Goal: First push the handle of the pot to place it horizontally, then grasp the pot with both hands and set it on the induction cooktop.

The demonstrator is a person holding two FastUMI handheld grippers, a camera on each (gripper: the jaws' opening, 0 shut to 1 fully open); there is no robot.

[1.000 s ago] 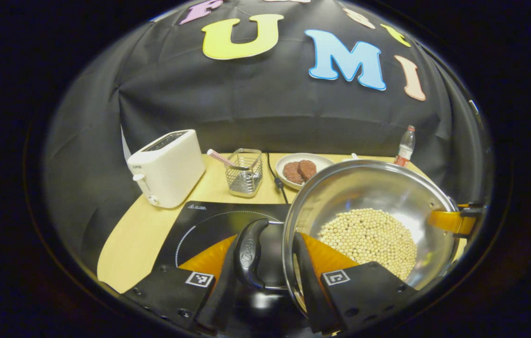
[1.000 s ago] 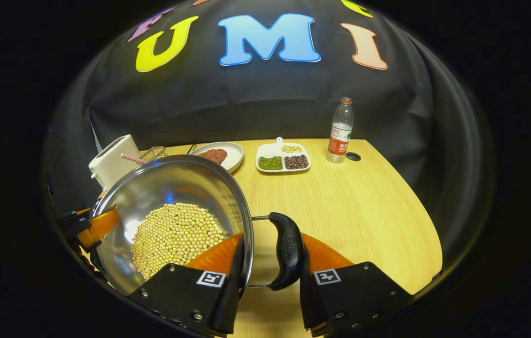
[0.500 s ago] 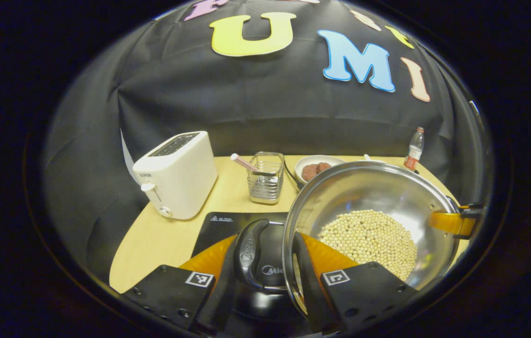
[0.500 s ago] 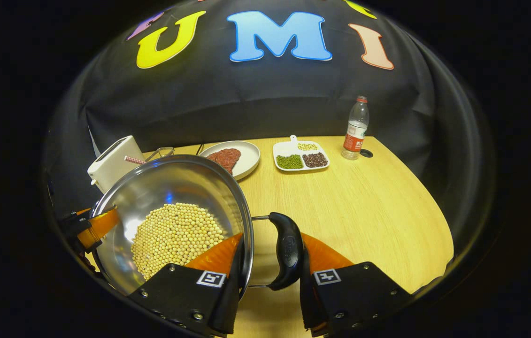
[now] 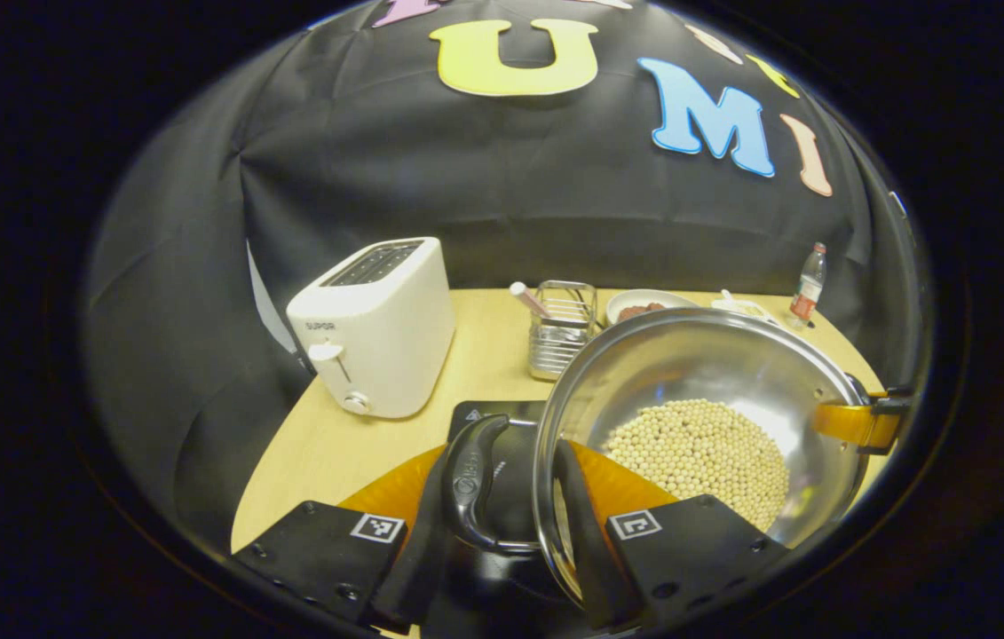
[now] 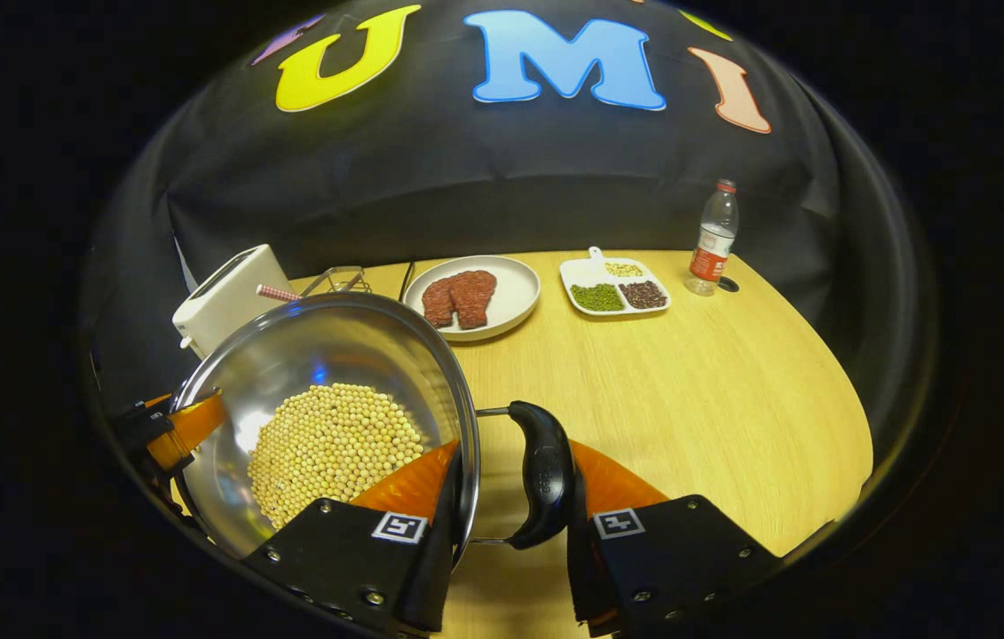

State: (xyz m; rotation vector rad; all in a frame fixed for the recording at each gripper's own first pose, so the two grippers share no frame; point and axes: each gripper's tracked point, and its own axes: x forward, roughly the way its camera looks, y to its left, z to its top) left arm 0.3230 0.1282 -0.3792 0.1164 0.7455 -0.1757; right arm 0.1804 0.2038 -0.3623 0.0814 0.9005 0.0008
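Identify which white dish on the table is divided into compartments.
The small tray beside the water bottle: it holds green, dark and pale beans in separate sections. The round plate has one undivided surface with meat.

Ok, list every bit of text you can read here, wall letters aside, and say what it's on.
"SUPOR": on the toaster.
Cooktop: a warning triangle; the print beside it is too small to read.
Pot: an embossed mark on its handle, too blurred to read.
Bottle: the label is too small to read.
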